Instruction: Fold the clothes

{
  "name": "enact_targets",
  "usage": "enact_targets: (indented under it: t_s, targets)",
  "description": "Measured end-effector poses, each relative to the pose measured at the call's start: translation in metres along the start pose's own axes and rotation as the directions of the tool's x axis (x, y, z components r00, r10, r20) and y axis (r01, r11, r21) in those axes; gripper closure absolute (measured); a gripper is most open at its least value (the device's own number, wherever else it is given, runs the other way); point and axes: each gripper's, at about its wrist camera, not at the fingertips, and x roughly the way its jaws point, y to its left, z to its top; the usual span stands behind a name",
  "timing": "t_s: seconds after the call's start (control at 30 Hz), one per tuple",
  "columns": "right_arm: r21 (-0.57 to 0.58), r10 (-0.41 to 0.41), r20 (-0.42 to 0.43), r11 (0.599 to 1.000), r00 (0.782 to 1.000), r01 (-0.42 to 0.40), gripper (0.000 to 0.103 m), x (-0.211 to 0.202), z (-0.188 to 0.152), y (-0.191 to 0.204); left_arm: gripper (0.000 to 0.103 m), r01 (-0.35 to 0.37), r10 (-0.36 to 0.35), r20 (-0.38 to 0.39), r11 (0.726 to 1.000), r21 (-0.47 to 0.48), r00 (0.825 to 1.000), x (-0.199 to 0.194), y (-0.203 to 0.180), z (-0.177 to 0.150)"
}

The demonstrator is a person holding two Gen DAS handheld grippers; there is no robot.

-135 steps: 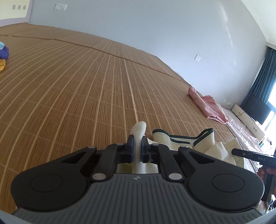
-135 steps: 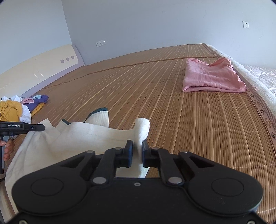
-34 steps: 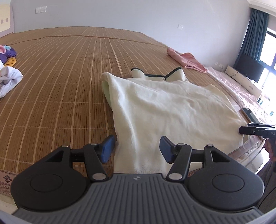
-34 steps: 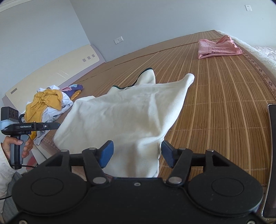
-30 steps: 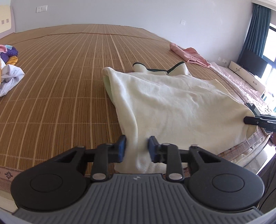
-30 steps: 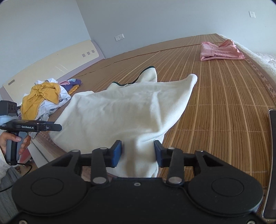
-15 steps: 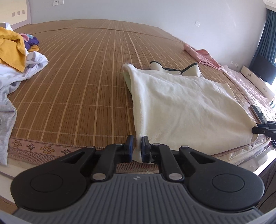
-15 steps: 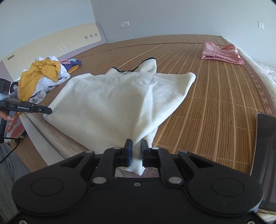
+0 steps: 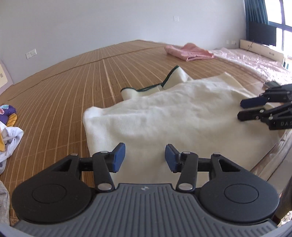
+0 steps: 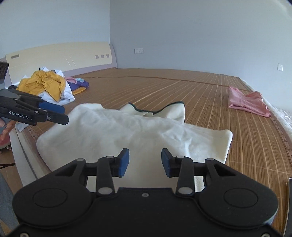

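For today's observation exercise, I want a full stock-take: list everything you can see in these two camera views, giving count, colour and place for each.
Garment with dark-trimmed openings: one, cream, spread flat at the near edge of the mat.
Folded garment: one, pink, far right side of the mat.
Clothes pile: one heap, yellow, white and purple, by the headboard.
Bamboo mat: one, brown, covering the bed.
Headboard: one, cream, against the left wall.
Wall sockets: several, white, on the walls.
Curtain: one, dark blue, by the window.
Screen: one, black, near the window.
Left gripper: one, black with blue fingers, open above the cream garment.
Right gripper: one, black with blue fingers, open above the cream garment.
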Motion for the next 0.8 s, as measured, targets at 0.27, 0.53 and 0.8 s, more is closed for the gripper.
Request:
enact_targets:
  t_s: [0.27, 0.53, 0.8]
  targets:
    - [0.107, 0.023, -0.005, 0.994, 1.0, -0.022, 0.064, -0.018, -0.021, -0.042, 0.039, 0.024, -0.023, -0.049, 1.0, 0.019, 0.999, 0.031, -0.002, -0.01]
    - [-0.008, 0.003, 0.015, 1.0, 1.0, -0.003, 0.042, -0.024, -0.016, -0.017, 0.04, -0.055, 0.055, 0.0, 0.997, -0.054, 0.998, 0.01, 0.024, -0.009]
    - [-0.156, -0.002, 0.019, 0.988, 1.0, 0.005, 0.037, -0.018, -0.013, 0.018, 0.04, 0.019, -0.022, 0.083, 0.999, 0.037, 0.996, 0.025, -0.02, 0.037]
